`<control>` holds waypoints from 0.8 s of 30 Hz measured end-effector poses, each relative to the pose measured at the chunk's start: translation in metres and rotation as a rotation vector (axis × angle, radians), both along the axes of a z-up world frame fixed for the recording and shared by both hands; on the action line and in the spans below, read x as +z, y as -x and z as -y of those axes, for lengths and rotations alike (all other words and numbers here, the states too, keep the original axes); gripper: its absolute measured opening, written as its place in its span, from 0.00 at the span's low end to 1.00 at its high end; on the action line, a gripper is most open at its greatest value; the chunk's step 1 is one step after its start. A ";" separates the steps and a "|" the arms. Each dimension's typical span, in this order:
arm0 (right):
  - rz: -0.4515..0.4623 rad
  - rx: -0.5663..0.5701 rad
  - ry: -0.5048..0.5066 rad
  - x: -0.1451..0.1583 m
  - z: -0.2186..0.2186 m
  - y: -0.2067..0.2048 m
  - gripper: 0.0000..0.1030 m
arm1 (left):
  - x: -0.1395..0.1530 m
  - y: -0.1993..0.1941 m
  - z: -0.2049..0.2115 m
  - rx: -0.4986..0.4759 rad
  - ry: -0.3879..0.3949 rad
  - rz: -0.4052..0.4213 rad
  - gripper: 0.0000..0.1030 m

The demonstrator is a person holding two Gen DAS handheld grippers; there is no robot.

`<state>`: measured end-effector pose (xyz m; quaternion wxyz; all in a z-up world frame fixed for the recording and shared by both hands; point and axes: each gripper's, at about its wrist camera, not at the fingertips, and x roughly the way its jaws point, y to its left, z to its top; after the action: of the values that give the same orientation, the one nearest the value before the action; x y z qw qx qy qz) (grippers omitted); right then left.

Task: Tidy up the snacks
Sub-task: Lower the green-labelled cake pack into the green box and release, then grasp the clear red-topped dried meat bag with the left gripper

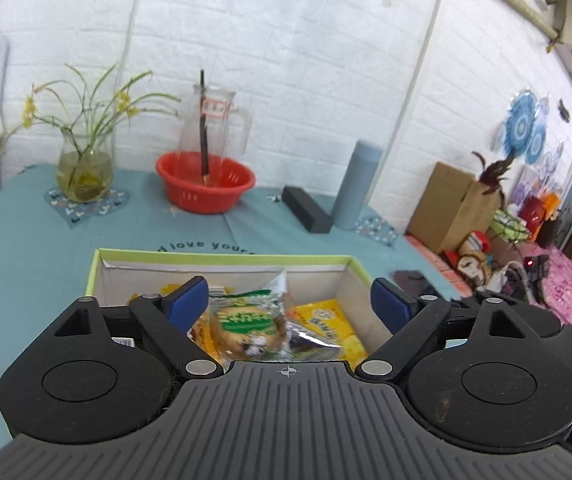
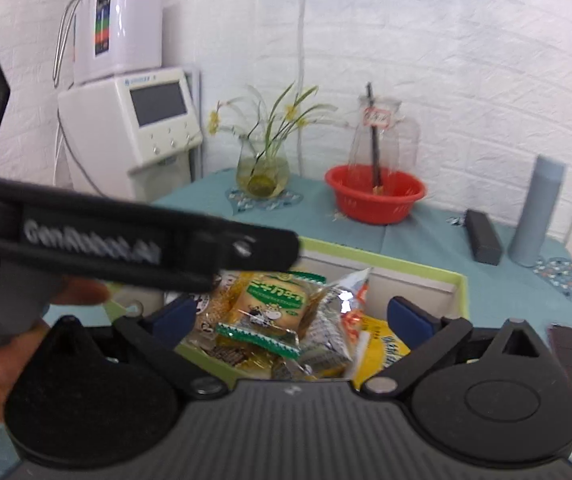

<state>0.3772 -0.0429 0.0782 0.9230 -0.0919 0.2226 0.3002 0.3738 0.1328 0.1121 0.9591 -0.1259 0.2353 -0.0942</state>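
A green-rimmed cardboard box (image 1: 222, 258) sits on the teal tablecloth and holds several snack packets. A clear packet with a green label and a round biscuit (image 1: 246, 326) lies on top, beside a yellow packet (image 1: 332, 326). My left gripper (image 1: 290, 304) is open and empty, hovering over the box with the biscuit packet between its blue pads. In the right wrist view the same box (image 2: 460, 288), biscuit packet (image 2: 274, 306) and yellow packet (image 2: 386, 344) show. My right gripper (image 2: 292, 314) is open and empty above the box. The left gripper's black body (image 2: 126, 240) crosses that view at left.
A red basin (image 1: 205, 184) with a glass pitcher (image 1: 214, 120), a glass vase of flowers (image 1: 84, 168), a grey-blue cylinder (image 1: 356, 184) and a black block (image 1: 306, 208) stand at the table's back. A white appliance (image 2: 134, 120) is at left. Cardboard box and clutter (image 1: 458, 204) lie right.
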 end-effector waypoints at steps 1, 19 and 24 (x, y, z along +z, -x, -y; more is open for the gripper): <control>0.014 -0.023 -0.004 0.000 0.012 0.012 0.97 | 0.002 0.012 0.002 0.000 0.006 0.009 0.84; -0.095 -0.312 -0.033 -0.078 0.166 0.152 0.97 | -0.088 0.094 0.125 -0.313 0.168 -0.253 0.71; -0.057 -0.175 0.018 -0.077 0.161 0.120 0.97 | -0.093 0.073 0.137 -0.265 0.152 -0.308 0.70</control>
<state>0.2570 -0.2042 0.0014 0.9381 -0.0717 0.2588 0.2190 0.3009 -0.0040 0.0192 0.8789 -0.1785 0.3856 -0.2166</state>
